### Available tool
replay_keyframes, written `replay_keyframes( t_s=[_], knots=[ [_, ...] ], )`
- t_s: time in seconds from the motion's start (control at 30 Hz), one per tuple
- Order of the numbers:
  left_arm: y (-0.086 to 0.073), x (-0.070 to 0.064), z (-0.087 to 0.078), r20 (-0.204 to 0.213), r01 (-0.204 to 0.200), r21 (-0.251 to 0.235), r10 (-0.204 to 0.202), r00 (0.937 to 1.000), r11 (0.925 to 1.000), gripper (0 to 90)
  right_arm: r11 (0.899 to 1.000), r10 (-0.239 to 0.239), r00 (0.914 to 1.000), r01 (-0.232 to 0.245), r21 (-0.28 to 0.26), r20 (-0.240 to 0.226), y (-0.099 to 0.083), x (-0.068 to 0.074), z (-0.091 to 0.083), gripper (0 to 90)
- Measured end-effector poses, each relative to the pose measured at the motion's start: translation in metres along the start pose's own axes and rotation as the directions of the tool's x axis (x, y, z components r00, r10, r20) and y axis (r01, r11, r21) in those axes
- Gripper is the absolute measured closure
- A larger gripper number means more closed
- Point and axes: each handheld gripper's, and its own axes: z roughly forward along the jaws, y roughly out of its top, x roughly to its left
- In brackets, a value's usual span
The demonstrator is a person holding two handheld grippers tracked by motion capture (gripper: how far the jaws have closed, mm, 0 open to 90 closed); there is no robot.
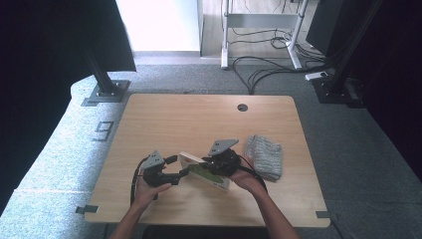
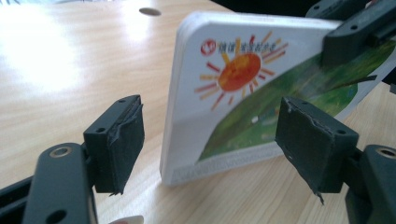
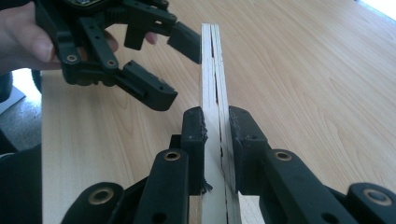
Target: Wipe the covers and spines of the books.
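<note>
Two thick card leaves make up my board book (image 3: 215,93), and my right gripper (image 3: 216,140) pinches both at the bottom centre of its view, holding the book upright on edge at the lower middle of the table (image 1: 164,114). I judge it light, stiff and glossy, likely to slip if only a corner is held. My left gripper (image 2: 210,135) stands wide, one pad either side of the free corner; that sun-printed edge is where I would grip. Farther right lies a folded grey cloth (image 1: 263,155).
</note>
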Motion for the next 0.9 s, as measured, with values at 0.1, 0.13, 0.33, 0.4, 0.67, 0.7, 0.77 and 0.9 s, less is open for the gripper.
replay_keyframes(
  t_s=[0.1, 0.13, 0.33, 0.4, 0.67, 0.7, 0.77, 0.9],
  knots=[
    [0.002, -0.002, 0.001, -0.010, -0.029, -0.022, 0.028, 0.9995, 0.9993, 24.9, 1.000, -0.008, 0.9999, 0.008, -0.004, -0.015, 0.001, 0.000, -0.001, 76.3],
    [0.001, -0.002, 0.001, -0.009, -0.032, -0.022, 0.032, 0.9994, 0.9992, 25.1, 1.000, -0.006, 0.9998, 0.006, -0.002, -0.018, 0.001, -0.001, 0.000, 76.3],
    [0.001, -0.001, 0.003, 0.007, -0.044, -0.033, 0.044, 0.9990, 0.9985, 25.1, 1.000, -0.029, 0.9984, 0.029, 0.000, -0.048, 0.000, -0.002, 0.004, 76.3],
    [0.000, 0.000, 0.004, 0.024, -0.046, -0.022, 0.047, 0.9986, 0.9987, 25.0, 0.999, -0.035, 0.9974, 0.035, -0.003, -0.062, 0.000, -0.003, 0.006, 76.3],
    [0.000, -0.002, 0.004, 0.043, -0.059, -0.018, 0.059, 0.9973, 0.9981, 26.3, 0.999, -0.048, 0.9947, 0.047, -0.013, -0.091, 0.003, -0.002, 0.010, 76.2],
    [0.000, -0.001, 0.003, 0.043, -0.057, -0.024, 0.058, 0.9974, 0.9981, 27.2, 0.999, -0.051, 0.9941, 0.049, -0.015, -0.096, 0.003, -0.003, 0.010, 76.2],
    [0.000, 0.001, 0.001, 0.045, -0.052, -0.032, 0.053, 0.9976, 0.9982, 26.7, 0.998, -0.059, 0.9916, 0.057, -0.023, -0.115, 0.002, -0.004, 0.010, 76.2],
    [-0.002, 0.005, 0.000, 0.066, -0.052, -0.029, 0.054, 0.9964, 0.9982, 24.3, 0.998, -0.066, 0.9878, 0.062, -0.032, -0.141, 0.002, -0.004, 0.011, 76.2]
  ],
)
